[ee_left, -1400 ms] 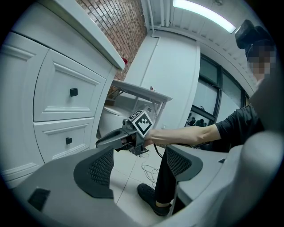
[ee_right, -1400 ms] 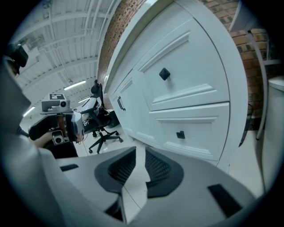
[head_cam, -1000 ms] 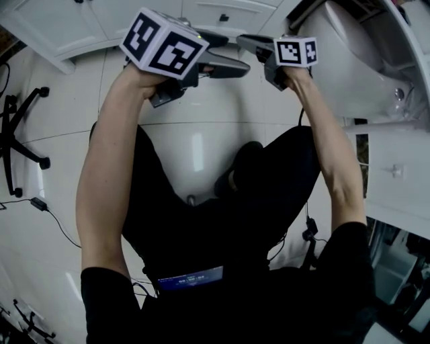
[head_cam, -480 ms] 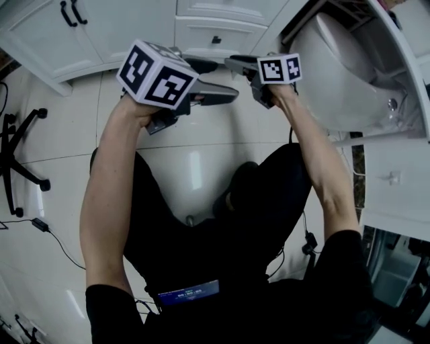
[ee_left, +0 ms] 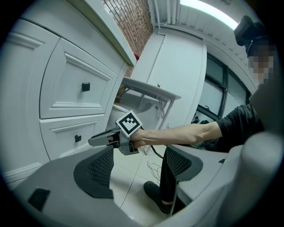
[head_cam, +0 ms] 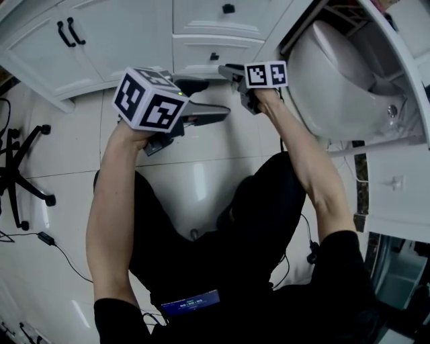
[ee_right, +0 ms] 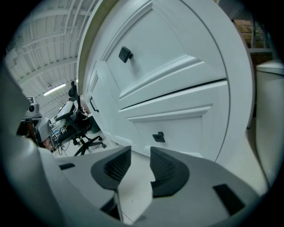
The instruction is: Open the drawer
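Right gripper (ee_right: 140,156): jaws have just been opening, now abt half apart, nothing betw them, pads bare w/ floor tile showing thru the gap. It points slightly down at the lower drawer (ee_right: 186,128). The drawer's small dark knob (ee_right: 158,137) sits just above & beyond the jaw tips, not yet touched. Left gripper (ee_left: 138,160) is spread wide & empty, held back from the cabinet (head_cam: 121,33) (looks idle for this job). The lower drawer is at the cabinet's bottom edge, near its right corner, directly under the upper drawer (head_cam: 201,17).

Handling, as I judge it: rigid painted front w/ the knob centred, so a pull there shld run straight w/o racking. The knob is small, smooth & prob slippery, so the pads need to close squarely behind its head. Drawer weight can't be told; expect light-to-moderate drag. Pull level & steady, straight out from the front.
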The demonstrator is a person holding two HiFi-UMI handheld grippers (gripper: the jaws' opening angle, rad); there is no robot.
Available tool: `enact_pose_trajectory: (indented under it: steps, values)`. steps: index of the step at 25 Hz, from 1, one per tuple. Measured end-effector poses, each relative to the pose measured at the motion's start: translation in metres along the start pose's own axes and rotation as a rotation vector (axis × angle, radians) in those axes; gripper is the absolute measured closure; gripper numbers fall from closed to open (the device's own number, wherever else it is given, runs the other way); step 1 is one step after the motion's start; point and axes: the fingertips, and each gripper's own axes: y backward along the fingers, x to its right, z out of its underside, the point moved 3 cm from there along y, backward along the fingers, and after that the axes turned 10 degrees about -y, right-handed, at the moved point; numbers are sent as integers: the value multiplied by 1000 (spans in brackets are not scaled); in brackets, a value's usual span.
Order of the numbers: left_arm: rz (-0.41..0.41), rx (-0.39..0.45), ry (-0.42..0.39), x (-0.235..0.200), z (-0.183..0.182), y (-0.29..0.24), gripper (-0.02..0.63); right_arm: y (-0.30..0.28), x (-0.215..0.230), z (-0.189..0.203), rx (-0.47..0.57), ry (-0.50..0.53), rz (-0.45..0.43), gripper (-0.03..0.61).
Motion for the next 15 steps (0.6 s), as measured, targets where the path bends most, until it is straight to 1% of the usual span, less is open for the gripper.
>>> enact_pose_trajectory:
  steps: [5, 10, 15]
  values:
    - [-4, 1, 0, -2, 1, 2, 239, -19, 1, -3, 1, 2, 40, 402]
    - [-7, -2, 1, -6, 2, 0, 239, -32, 10, -3, -5, -12, 72, 371]
    - [-12, -5, 2, -9, 3, -1, 239, -42, 21, -9, 18, -21, 126, 357]
